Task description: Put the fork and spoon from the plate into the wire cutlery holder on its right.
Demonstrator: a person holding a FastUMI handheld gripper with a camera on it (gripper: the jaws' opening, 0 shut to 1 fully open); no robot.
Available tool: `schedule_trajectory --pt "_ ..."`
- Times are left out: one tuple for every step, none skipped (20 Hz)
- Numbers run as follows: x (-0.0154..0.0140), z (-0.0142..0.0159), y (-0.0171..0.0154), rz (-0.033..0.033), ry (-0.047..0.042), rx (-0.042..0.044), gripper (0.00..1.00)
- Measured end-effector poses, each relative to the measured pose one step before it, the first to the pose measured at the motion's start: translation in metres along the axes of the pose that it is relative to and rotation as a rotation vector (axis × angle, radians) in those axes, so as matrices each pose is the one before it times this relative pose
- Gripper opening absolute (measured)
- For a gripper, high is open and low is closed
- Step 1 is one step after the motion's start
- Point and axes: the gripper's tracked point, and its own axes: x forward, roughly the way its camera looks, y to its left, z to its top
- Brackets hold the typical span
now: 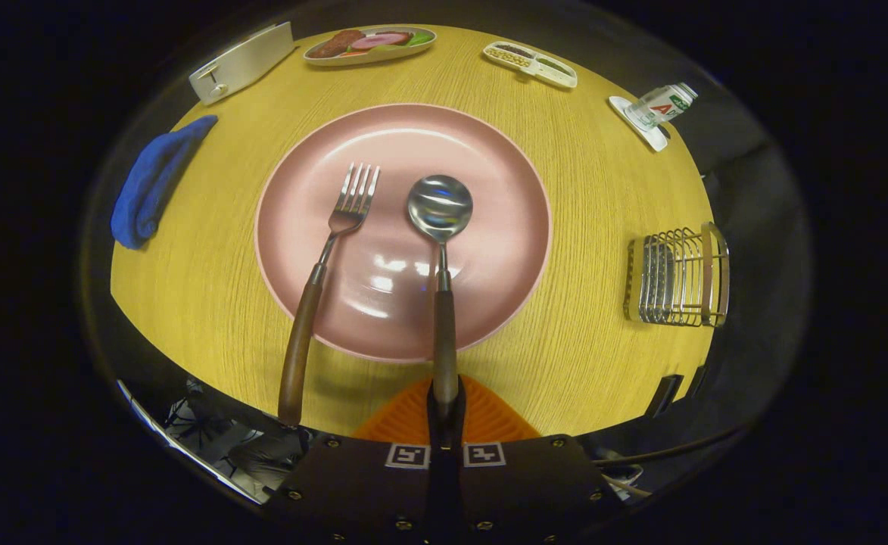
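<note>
A pink plate lies in the middle of the round wooden table. On it rest a fork and a spoon, both with brown wooden handles that reach over the plate's near rim toward me. My gripper is shut on the end of the spoon's handle, which sits pinched between the two fingers. The fork lies to the left of the fingers, untouched. The wire cutlery holder stands to the right of the plate, near the table's edge.
A blue cloth lies left of the plate. Beyond the plate are a white box-shaped appliance, a dish of food and a divided tray. A small bottle lies on a white dish beyond the holder.
</note>
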Motion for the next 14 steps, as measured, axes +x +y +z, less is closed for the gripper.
schedule_trajectory --pt "-0.00404 -0.00019 -0.00104 -0.00627 -0.00763 0.00861 0.02" --pt "-0.00585 0.00356 -0.00143 -0.01009 -0.00943 0.00715 0.02" --pt "-0.00564 0.00083 -0.00058 -0.01187 -0.00868 0.00862 0.02" --pt "-0.007 0.00214 -0.00192 -0.01336 -0.00882 0.00948 0.02" --pt "-0.00595 0.00123 -0.00216 -0.01424 -0.00569 0.0105 0.02" --pt "-0.00484 0.00107 -0.00333 -0.0214 -0.00078 0.01172 0.02" --pt "-0.00552 0.0004 -0.00318 -0.01636 0.00248 0.01281 0.02" --pt "-0.00637 0.00202 0.00019 -0.0016 -0.00271 0.01505 0.02" --pt "-0.00459 0.00214 0.0003 0.00009 -0.00571 0.01352 0.02" --pt "-0.00433 0.00339 -0.00085 -0.00596 -0.00662 0.00677 0.02" --pt "-0.00532 0.00013 -0.00134 -0.00579 -0.00401 -0.00199 0.02" --pt "-0.00508 0.00231 -0.0016 -0.0042 -0.00433 -0.00311 0.02" --pt "-0.00332 0.00235 -0.00212 -0.00516 -0.00702 0.00246 0.02" --pt "-0.00496 0.00324 -0.00183 0.00009 -0.01043 0.01342 0.02"
